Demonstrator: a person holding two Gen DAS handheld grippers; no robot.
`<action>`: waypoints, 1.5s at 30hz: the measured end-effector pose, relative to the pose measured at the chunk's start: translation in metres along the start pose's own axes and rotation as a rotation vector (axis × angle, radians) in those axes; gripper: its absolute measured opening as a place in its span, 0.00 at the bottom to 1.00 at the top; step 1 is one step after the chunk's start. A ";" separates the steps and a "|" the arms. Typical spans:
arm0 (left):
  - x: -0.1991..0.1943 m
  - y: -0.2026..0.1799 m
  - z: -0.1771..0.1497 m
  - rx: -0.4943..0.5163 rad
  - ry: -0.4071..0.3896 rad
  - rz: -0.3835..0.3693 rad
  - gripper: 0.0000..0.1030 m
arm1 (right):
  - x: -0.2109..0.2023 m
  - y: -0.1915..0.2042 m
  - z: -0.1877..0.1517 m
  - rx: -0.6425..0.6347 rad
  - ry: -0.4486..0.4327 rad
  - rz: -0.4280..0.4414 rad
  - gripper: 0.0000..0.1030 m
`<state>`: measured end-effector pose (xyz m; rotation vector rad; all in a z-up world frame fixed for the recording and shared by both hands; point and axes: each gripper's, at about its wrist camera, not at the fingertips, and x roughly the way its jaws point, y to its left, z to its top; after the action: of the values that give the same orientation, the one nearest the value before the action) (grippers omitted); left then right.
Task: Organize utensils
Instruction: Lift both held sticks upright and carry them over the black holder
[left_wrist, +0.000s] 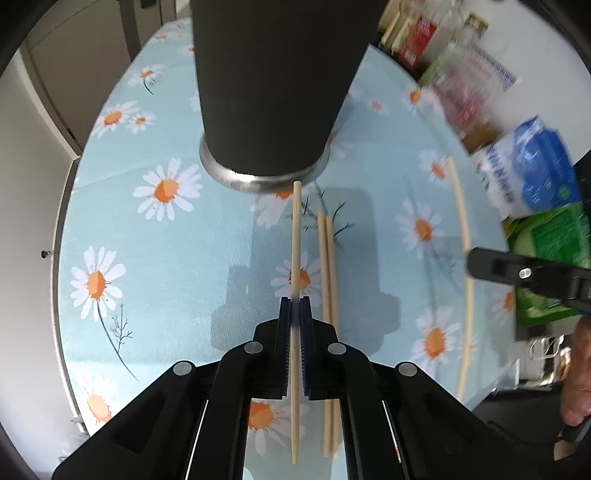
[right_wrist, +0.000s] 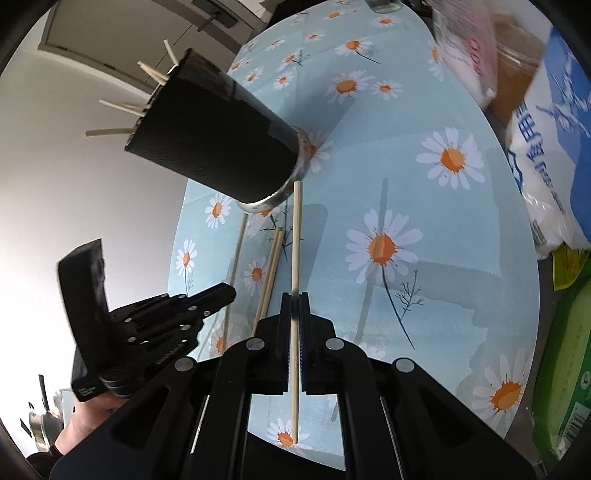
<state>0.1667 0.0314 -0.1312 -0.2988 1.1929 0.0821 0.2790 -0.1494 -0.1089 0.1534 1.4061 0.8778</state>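
A table wears a pale blue daisy cloth. A blue-and-white bag and green packages crowd its edge.

1. The right gripper is clamped on a single bamboo chopstick, which runs lengthwise between its blue pads.
2. The chopstick's far tip reaches the metal base rim of a black cup standing on the daisy-print tablecloth.
3. Several chopstick ends stick out of the cup's mouth.
4. A pair of chopsticks lies on the cloth just left of the held one, and another chopstick lies farther left.
5. The left gripper appears at lower left, held by a hand; its jaws cannot be judged.
6. A blue-and-white bag sits at the right table edge.
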 end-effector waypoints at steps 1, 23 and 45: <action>-0.009 0.000 -0.002 -0.005 -0.028 -0.008 0.04 | 0.000 0.004 0.001 -0.011 -0.001 -0.002 0.04; -0.152 -0.009 0.016 -0.075 -0.507 -0.128 0.04 | -0.056 0.093 0.046 -0.288 -0.206 0.093 0.04; -0.184 0.010 0.102 -0.046 -0.890 -0.165 0.04 | -0.106 0.139 0.123 -0.440 -0.585 0.148 0.04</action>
<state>0.1879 0.0862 0.0713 -0.3470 0.2827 0.0855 0.3367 -0.0702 0.0806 0.1618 0.6460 1.1326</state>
